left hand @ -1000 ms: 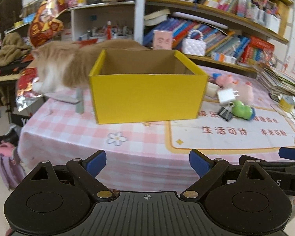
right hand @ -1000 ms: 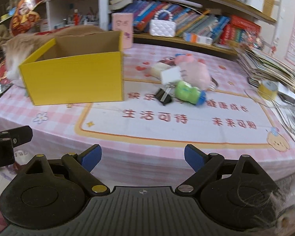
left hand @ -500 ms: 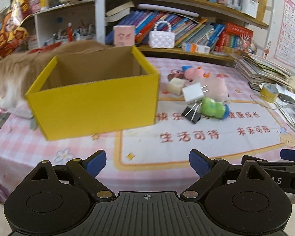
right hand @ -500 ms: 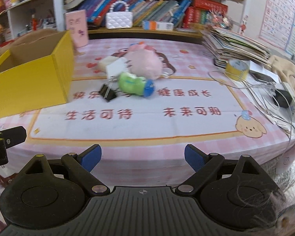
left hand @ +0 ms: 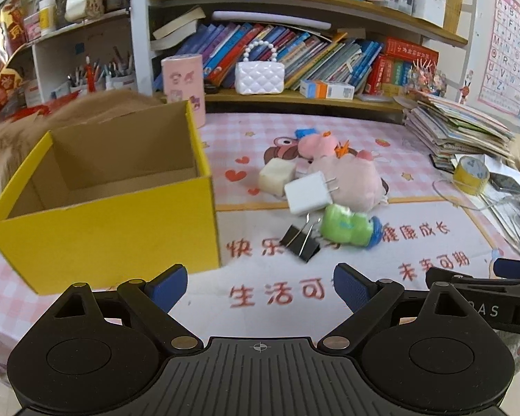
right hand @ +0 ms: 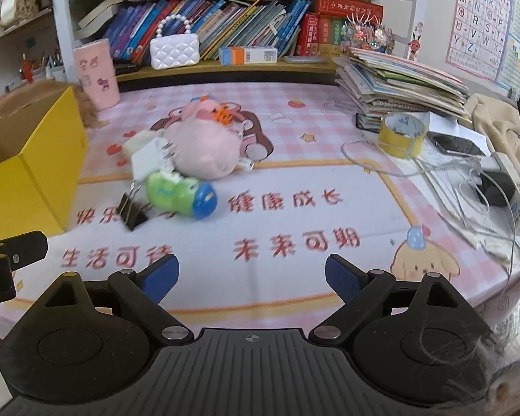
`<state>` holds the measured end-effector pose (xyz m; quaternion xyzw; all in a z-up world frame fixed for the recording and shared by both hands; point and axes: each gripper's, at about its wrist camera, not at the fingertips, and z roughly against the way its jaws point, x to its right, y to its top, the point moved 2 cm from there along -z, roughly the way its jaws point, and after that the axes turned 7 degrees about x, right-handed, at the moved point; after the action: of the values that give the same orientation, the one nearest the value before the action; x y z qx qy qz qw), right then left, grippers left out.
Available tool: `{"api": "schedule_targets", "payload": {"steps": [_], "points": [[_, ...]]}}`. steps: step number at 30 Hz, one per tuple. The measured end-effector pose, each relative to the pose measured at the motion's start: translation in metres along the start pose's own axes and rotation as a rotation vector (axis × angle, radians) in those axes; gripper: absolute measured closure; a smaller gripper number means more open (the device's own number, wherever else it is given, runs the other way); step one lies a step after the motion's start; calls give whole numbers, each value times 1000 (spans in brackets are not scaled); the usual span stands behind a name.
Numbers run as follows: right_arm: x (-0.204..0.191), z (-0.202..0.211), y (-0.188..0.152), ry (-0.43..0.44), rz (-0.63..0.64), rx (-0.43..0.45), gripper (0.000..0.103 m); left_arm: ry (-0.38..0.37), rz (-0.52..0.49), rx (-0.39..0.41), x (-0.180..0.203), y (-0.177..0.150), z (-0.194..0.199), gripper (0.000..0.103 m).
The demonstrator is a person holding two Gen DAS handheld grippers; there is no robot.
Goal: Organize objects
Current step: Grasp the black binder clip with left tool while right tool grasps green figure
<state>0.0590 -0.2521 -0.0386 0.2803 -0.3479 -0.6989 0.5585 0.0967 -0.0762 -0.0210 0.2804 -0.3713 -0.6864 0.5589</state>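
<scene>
An empty yellow cardboard box (left hand: 114, 228) (right hand: 34, 173) stands on the left of the pink checked tablecloth (left hand: 416, 242). Right of it lies a small pile: a black binder clip (left hand: 300, 242) (right hand: 131, 209), a green and blue toy (left hand: 346, 225) (right hand: 180, 194), a white plug charger (left hand: 308, 192) (right hand: 149, 159), a pink plush (left hand: 350, 180) (right hand: 204, 152) and a cream block (left hand: 275, 176). My left gripper (left hand: 260, 286) is open above the table's near edge, short of the clip. My right gripper (right hand: 251, 274) is open too, with nothing between its fingers.
A cat's fur (left hand: 86, 107) shows behind the box. A yellow tape roll (right hand: 402, 133), cables (right hand: 468, 180) and a stack of books (right hand: 398, 83) crowd the right side. A pink cup (right hand: 97, 76) and a white purse (left hand: 259, 76) stand by the bookshelf.
Both grippers have swept to the right along the table's front. The box has slid to the left of each view and the pile of small things has come toward the middle.
</scene>
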Motion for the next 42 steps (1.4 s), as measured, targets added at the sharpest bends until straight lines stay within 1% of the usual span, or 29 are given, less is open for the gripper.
{"api": "schedule_targets", "payload": {"steps": [5,9,10,14,18,22,25,29,33,36,38,40,42], "points": [[15,-19,14,31,-10,6,12,17,1,-5,13,7,-16,9],[19,-34,25,87,6,8,13,46,7,-13,21,9,-24,9],[19,-38,26,102,12,8,15,57,10,-17,21,9,-26,9],[14,-52,31,162,42,-5,16,96,32,-31,19,9,-32,10],[8,-63,35,221,77,-21,16,144,59,-51,15,8,-35,10],[2,-76,38,277,111,-40,16,174,76,-66,13,6,-37,10],[-5,-84,38,306,151,-28,16,195,83,-77,12,3,-37,10],[-19,-101,39,349,234,-28,27,223,110,-94,9,1,-38,10],[-38,-114,38,428,381,-17,31,237,124,-97,9,1,-38,10],[-48,-120,37,489,480,-4,41,236,125,-101,12,1,-39,10],[-51,-122,36,517,517,-18,61,225,124,-101,16,2,-42,10],[-48,-122,37,534,512,-25,62,204,118,-103,20,3,-46,11],[-40,-121,43,547,459,-42,63,180,105,-104,26,5,-51,11]]}}
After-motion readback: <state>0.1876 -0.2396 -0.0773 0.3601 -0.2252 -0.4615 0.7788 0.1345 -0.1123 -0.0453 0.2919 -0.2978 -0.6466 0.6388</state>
